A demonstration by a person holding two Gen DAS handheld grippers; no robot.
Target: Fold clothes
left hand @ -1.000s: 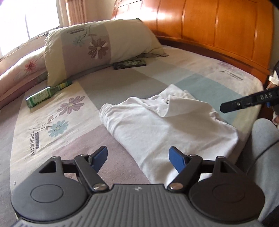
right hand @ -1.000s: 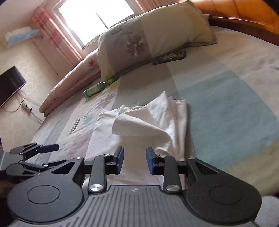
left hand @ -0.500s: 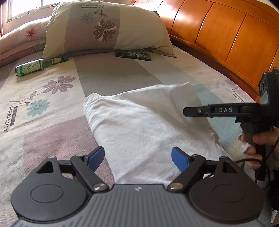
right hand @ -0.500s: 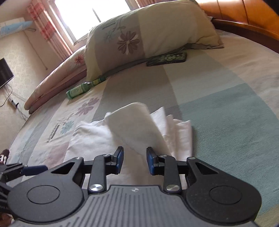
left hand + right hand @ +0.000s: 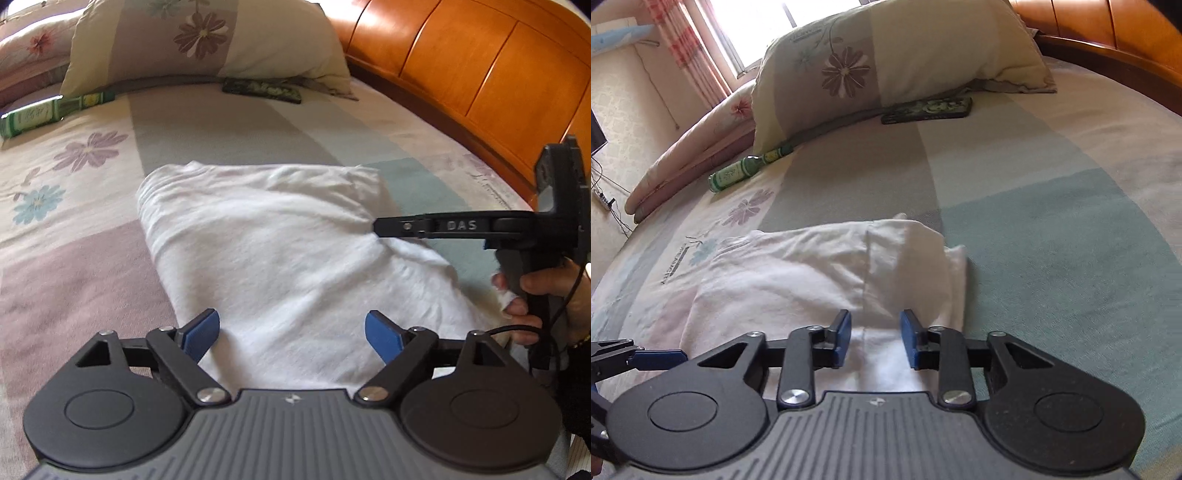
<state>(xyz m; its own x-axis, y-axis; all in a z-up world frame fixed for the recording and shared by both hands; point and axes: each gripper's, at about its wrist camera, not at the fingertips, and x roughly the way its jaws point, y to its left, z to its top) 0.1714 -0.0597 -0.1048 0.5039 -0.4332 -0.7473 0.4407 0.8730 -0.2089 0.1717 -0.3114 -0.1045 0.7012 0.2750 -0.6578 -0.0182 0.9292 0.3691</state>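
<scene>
Mid-fold, we kept our left tool (image 5: 291,334) spread wide and empty above the white cotton garment (image 5: 280,254) lying half-folded on the patchwork floral bed (image 5: 1052,229), our right tool (image 5: 874,338) narrowing ungripped over its seam, another fold likely next.

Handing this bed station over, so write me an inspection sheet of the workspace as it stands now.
Surface: patchwork floral bedsheet, mostly smooth.
Job's things: white garment, partly folded, a seamed flap laid over its right side.
Clutter: green bottle lying flat by the pillow; dark patterned case flat in front of it.
Grippers: left gripper wide open above the garment's near edge; right gripper jaws closing, part open, pads clear of the cloth beneath.
Cables: black lead at the person's right hand; wall wiring far left.
Surroundings: wooden headboard, window with curtain.
</scene>
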